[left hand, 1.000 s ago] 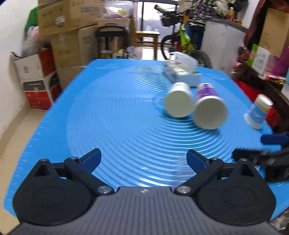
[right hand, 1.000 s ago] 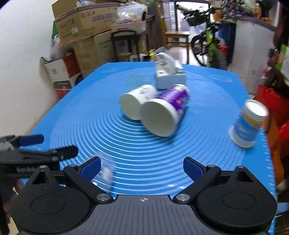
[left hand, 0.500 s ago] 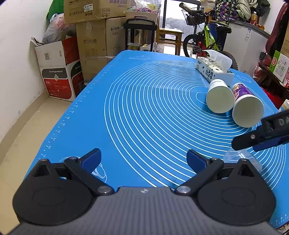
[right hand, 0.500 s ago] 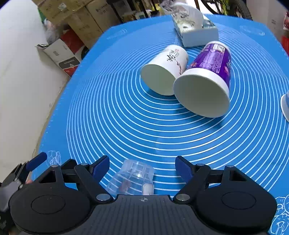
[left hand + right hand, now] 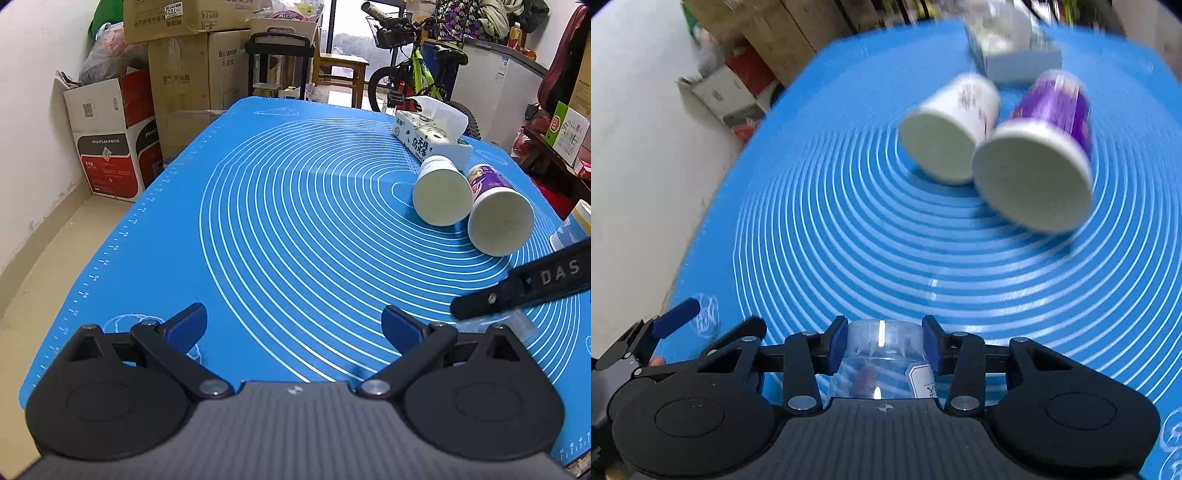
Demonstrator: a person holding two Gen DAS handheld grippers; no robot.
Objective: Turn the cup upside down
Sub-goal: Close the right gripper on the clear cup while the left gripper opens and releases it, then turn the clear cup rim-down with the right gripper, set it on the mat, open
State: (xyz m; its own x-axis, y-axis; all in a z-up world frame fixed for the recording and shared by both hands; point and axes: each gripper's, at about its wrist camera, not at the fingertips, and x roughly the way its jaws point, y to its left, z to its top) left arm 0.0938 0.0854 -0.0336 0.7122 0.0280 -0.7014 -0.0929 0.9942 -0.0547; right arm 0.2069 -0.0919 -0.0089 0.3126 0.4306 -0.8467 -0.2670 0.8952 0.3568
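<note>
A small clear plastic cup (image 5: 882,354) with a white label sits between the blue pads of my right gripper (image 5: 884,345), which is shut on it near the front of the blue mat (image 5: 849,240). In the left wrist view the cup (image 5: 517,323) shows faintly under the right gripper's black finger (image 5: 517,291). My left gripper (image 5: 293,325) is open and empty above the mat's front left part (image 5: 295,221).
A white paper cup (image 5: 439,192) and a purple cup (image 5: 498,218) lie on their sides at the right. A tissue box (image 5: 432,136) stands behind them. Another cup (image 5: 576,229) is at the right edge. Cardboard boxes (image 5: 110,129) and a bicycle (image 5: 413,81) stand beyond the table.
My right gripper has closed its fingers on the clear cup, which stood loose between them before. The left gripper has stayed open and shifted slightly.
</note>
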